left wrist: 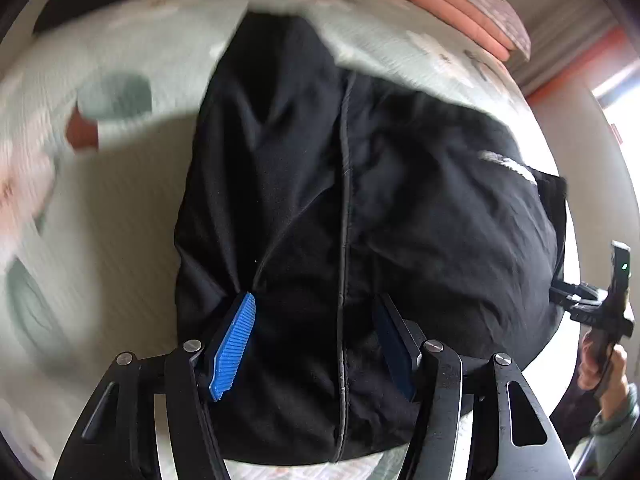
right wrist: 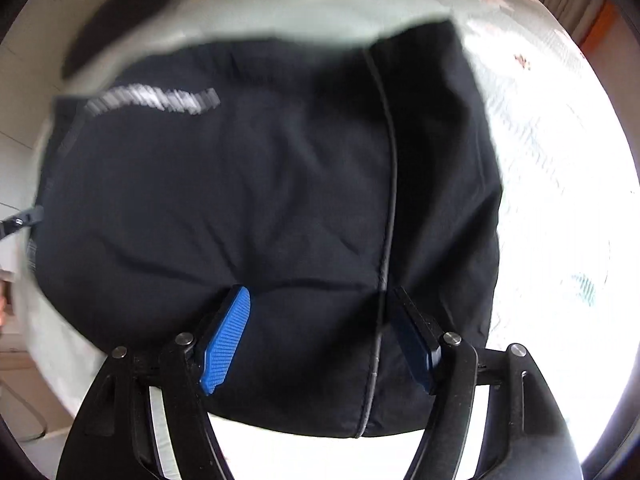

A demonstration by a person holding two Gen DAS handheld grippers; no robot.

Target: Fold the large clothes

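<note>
Daylight glare at right; motion-blurred, fisheye-warped edges.

garment (left wrist: 400, 208) on bedspread (left wrist: 120, 184)

Bed (left wrist: 120, 200) covered with a pale mint quilted spread printed with grey-green and rust shapes. Folded salmon-pink bedding (left wrist: 460, 4) stacked at the far edge. Beyond it, an orange band (left wrist: 576, 60) on the wall. Strong daylight enters from the right (left wrist: 624, 100).
</note>
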